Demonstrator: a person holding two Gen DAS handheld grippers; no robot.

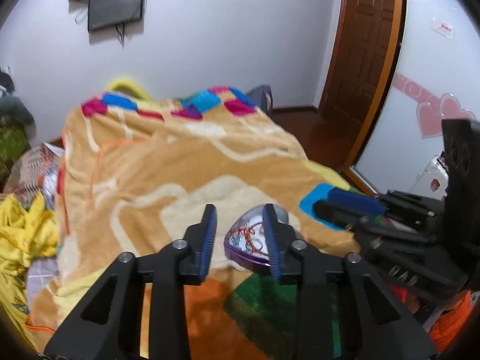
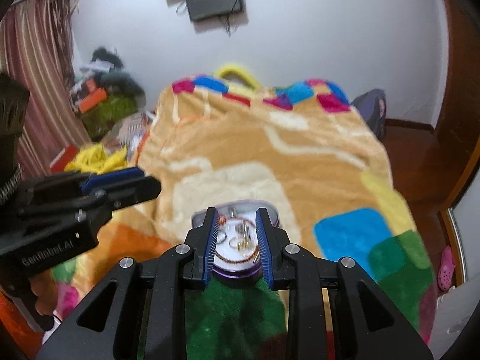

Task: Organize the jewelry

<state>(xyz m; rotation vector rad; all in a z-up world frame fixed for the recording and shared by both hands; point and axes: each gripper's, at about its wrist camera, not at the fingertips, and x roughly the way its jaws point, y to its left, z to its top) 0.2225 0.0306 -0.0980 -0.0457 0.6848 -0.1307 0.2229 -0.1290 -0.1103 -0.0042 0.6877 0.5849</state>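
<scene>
Two grippers up over a bed, both open and holding nothing.

Left wrist view, left to right: yellow cloth (image 1: pixel 21 234) heaped at lower left; tan blanket (image 1: pixel 168 162) across the middle; left gripper (image 1: pixel 241 240) at bottom centre with a wide gap between its blue pads. The jewelry box (image 1: pixel 255 240) sits on the blanket just past the right finger, partly hidden by it, clear lid, purple rim, red cord visible inside. Right gripper (image 1: pixel 354 207) comes in side-on at the right edge.

Right wrist view, left to right: left gripper (image 2: pixel 126 183) side-on at left, body lettering reads roughly "GenRobot.AI", blurred. Right gripper (image 2: pixel 237 243) at bottom centre, fingers spread either side of the jewelry box (image 2: pixel 237 267). Rings (image 2: pixel 243 234) and a beaded bracelet (image 2: pixel 237 258) lie on its white inside. The lid (image 2: pixel 240 207) looks raised at the back.

My read: box parked near the bed edge for reach; right gripper lined up to pick from it or grip it. Soft blanket means the box may shift.
</scene>
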